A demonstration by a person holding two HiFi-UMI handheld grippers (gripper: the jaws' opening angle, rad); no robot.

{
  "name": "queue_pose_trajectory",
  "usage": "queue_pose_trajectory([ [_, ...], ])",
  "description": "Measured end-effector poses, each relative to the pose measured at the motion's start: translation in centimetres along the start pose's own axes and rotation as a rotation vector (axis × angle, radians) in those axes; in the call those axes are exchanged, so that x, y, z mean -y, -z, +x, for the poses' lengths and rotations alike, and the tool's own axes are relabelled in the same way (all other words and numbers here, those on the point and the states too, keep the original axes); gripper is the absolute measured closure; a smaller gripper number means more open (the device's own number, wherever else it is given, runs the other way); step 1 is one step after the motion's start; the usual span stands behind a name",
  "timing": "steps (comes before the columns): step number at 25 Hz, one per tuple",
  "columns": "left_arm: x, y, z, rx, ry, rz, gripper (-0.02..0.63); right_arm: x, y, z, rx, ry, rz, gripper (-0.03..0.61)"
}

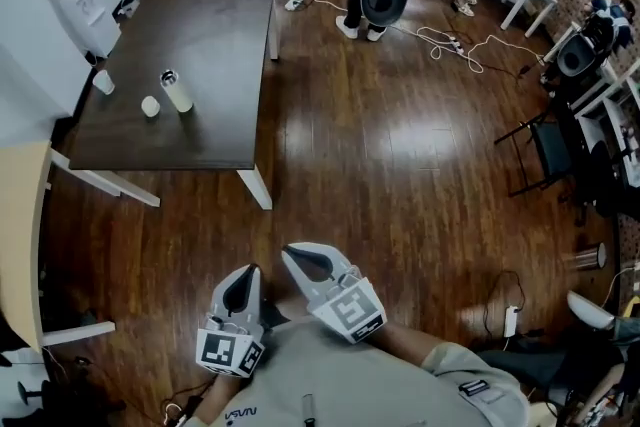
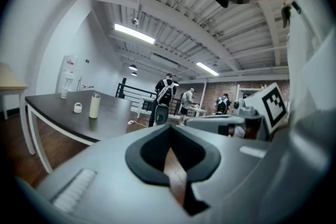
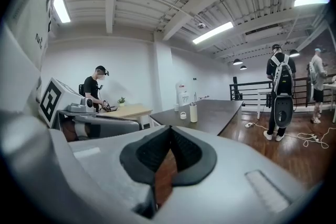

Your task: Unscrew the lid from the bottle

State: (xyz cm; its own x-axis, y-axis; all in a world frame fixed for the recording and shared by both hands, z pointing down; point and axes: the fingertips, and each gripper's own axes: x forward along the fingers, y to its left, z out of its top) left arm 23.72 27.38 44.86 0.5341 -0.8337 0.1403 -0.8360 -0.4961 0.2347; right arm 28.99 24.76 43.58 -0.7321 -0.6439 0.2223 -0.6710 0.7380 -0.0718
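Left gripper (image 1: 243, 277), right gripper (image 1: 301, 256) both pressed together, empty; bottle (image 1: 177, 93) upright on table (image 1: 222, 35), well apart.

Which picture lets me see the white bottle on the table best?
The left gripper view: the bottle stands side-on, whole, nothing blocking it. The head view shows the bottle small, from above. The right gripper view shows the bottle smaller and farther off.

right gripper (image 3: 169, 134): jaws seen pressed together, nothing held between | bottle (image 3: 193, 112): stood upright by the left edge of the dark table (image 3: 223, 113) | white lid (image 3: 183, 115): set just left of bottle | left gripper (image 3: 100, 124): seen alongside, at left
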Motion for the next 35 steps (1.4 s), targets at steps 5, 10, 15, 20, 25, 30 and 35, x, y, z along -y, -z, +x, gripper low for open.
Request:
queue_pose_trajectory([
  [5, 4.3, 0.5, -0.6, 0.009, -0.023, 0.034, 0.612, -0.1, 1.0, -4.5, 0.005, -0.018, -0.018, 0.578],
  [10, 5.9, 0.7, -1.9, 0.032, -0.079, 0.049, 0.612, -0.6, 1.2, -6.7, 0.049, -0.038, -0.037, 0.578],
  [15, 6.0, 1.2, -3.2, 0.047, -0.13, 0.038, 0.612, -2.1, 1.3, -7.4, 0.07, -0.088, -0.061, 0.58],
  [20, 6.4, 1.5, -4.3, 0.068, -0.159, 0.037, 0.612, -3.4, 1.5, -7.8, 0.077, -0.122, -0.084, 0.58],
  [25, 6.8, 1.5, -4.9, 0.087, -0.166, 0.043, 0.612, -3.7, 1.6, -8.2, 0.074, -0.13, -0.104, 0.58],
  [30, 7.0, 1.4, -5.5, 0.093, -0.175, 0.047, 0.612, -4.2, 1.7, -8.4, 0.069, -0.139, -0.101, 0.581],
  [35, 6.5, 1.2, -6.4, 0.104, -0.198, 0.051, 0.612, -5.0, 1.2, -8.0, 0.077, -0.158, -0.126, 0.58],
])
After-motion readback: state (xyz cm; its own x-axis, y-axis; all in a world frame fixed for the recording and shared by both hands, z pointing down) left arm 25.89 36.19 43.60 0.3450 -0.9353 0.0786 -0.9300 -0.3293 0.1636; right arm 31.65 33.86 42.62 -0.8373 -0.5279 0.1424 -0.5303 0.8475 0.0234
